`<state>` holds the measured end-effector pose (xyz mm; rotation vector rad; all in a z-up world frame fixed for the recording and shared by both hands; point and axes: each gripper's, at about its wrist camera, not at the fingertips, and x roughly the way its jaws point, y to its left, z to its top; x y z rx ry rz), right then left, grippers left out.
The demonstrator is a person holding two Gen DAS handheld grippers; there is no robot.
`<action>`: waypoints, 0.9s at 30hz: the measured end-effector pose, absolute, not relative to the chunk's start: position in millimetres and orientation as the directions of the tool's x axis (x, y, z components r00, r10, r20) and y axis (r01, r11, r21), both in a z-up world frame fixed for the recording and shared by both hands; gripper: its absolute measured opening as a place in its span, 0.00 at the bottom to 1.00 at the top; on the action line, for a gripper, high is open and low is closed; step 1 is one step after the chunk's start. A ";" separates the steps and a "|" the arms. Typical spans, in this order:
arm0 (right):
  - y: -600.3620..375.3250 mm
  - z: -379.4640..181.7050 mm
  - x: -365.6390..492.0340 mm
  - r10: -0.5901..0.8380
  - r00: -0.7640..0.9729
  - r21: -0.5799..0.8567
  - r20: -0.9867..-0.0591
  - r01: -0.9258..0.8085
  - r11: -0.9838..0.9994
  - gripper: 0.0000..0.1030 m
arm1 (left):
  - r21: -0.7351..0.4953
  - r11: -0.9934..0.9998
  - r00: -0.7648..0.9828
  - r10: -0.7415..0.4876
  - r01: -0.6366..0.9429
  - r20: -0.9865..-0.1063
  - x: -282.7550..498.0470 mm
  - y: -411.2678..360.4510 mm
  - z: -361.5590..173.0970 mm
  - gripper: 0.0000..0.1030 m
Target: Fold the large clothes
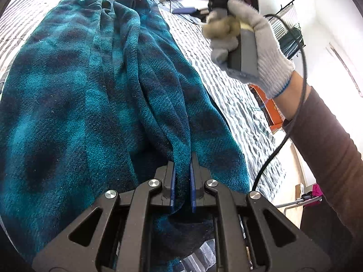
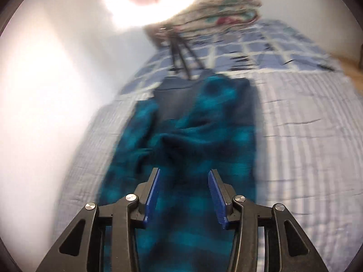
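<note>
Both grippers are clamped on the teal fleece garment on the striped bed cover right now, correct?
Not quite. Only the left gripper is clamped on the teal fleece garment. The right wrist view shows the right gripper with its jaws apart and nothing pinched. The garment does lie on the striped bed cover.

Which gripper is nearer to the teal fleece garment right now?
Left. The left gripper is clamped on a fold of the teal fleece garment; the right gripper hangs open just above it, gripping nothing.
</note>
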<state>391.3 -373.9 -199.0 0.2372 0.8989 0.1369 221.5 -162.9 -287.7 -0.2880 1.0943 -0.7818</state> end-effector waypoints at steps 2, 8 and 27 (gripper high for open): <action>-380.6 -210.9 398.8 0.159 0.591 0.220 -0.791 0.033 0.975 0.33 | -0.569 0.705 0.230 -0.692 0.424 -0.685 221.6 -161.6 -285.9 0.07; -412.6 -247.2 412.6 0.055 0.521 0.174 -0.851 0.181 0.968 0.56 | -0.574 0.705 0.227 -0.692 0.417 -0.685 221.0 -159.0 -283.6 0.07; -304.7 -217.8 374.5 0.245 0.541 0.147 -0.805 -0.219 0.965 0.26 | -0.528 0.747 0.329 -0.657 0.404 -0.678 194.9 -110.6 -231.2 0.12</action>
